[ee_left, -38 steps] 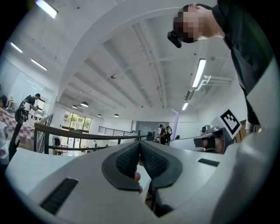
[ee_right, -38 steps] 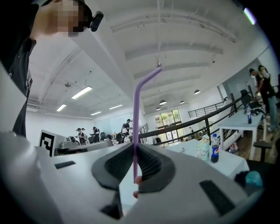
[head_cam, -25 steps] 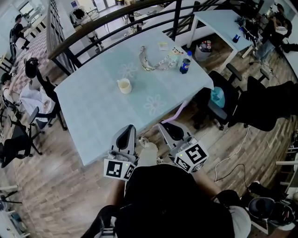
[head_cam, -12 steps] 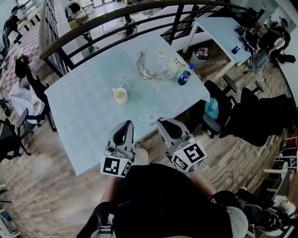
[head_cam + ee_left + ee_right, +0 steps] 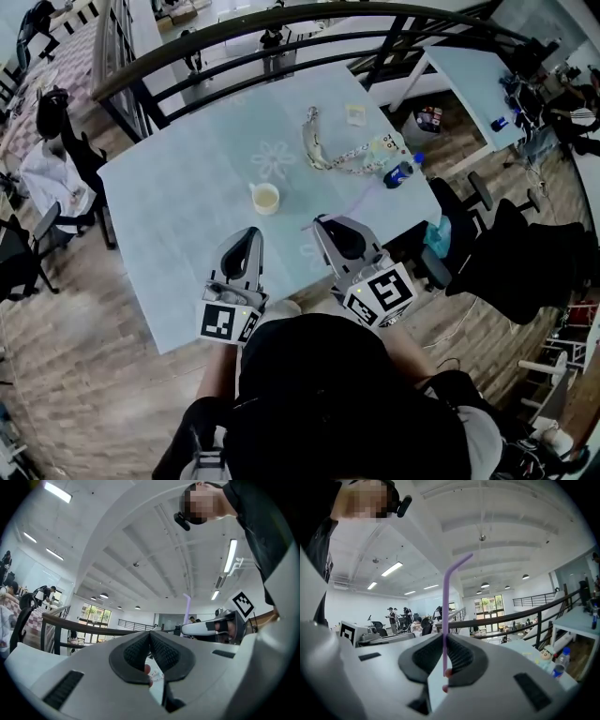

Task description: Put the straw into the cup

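A cream cup (image 5: 265, 198) stands upright in the middle of the pale blue table (image 5: 178, 197). My right gripper (image 5: 322, 225) hovers over the table's near part, right of the cup, shut on a thin purple straw (image 5: 352, 200) that sticks out past its tip. In the right gripper view the straw (image 5: 445, 616) rises between the shut jaws of my right gripper (image 5: 443, 639) and bends at the top. My left gripper (image 5: 251, 236) is just in front of the cup. In its own view the left gripper (image 5: 150, 637) is shut with nothing held.
At the table's far right lie a pale chain-like strip (image 5: 337, 155), a blue bottle (image 5: 398, 174) and a small card (image 5: 355, 114). A black railing (image 5: 281, 14) runs behind the table. Chairs stand at the left (image 5: 37, 253) and right (image 5: 469, 253).
Both grippers have moved forward from beyond the near table edge to above the table, closer to the cup. The straw stays in the right gripper.
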### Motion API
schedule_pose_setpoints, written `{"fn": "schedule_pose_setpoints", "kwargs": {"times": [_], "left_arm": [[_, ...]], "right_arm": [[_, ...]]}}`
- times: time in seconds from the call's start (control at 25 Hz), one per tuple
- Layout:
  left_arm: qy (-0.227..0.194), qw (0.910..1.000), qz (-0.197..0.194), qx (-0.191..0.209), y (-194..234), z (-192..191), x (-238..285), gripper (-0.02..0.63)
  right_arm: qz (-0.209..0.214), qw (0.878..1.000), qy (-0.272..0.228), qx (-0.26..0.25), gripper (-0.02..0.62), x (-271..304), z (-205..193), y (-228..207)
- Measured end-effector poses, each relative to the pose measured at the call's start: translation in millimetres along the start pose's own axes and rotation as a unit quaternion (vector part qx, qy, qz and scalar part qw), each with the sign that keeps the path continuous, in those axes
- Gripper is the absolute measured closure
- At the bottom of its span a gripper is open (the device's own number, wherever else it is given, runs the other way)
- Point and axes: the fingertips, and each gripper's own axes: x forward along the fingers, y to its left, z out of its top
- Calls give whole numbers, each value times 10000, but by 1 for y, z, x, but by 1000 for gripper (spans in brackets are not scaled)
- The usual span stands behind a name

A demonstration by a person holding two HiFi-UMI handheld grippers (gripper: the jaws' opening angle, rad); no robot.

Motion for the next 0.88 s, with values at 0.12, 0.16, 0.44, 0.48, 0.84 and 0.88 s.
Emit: {"fn": "schedule_pose_setpoints", "kwargs": {"times": [0.12, 0.16, 0.44, 0.48, 0.84, 0.88], "left_arm": [[-25, 9999, 117, -29, 16, 5, 2, 592], [-31, 9998, 169, -49, 21, 6, 2, 592], [25, 9981, 594, -181, 41, -3, -7, 592], [47, 9978, 634, -187, 42, -4, -8, 592], [172, 9936, 1106, -173, 52, -16, -3, 592], [173, 9926, 1188, -182, 54, -16, -1, 592]], "right_arm": [[132, 9999, 87, -2, 560, 25, 2, -2], [181, 9998, 124, -15, 560, 33, 2, -2], [505, 9982, 284, -151, 560, 73, -6, -4], [537, 9979, 317, -156, 560, 77, -9, -6], [868, 9942, 631, 8, 560, 124, -44, -26], [912, 9935, 687, 37, 560, 129, -49, -29]]}}
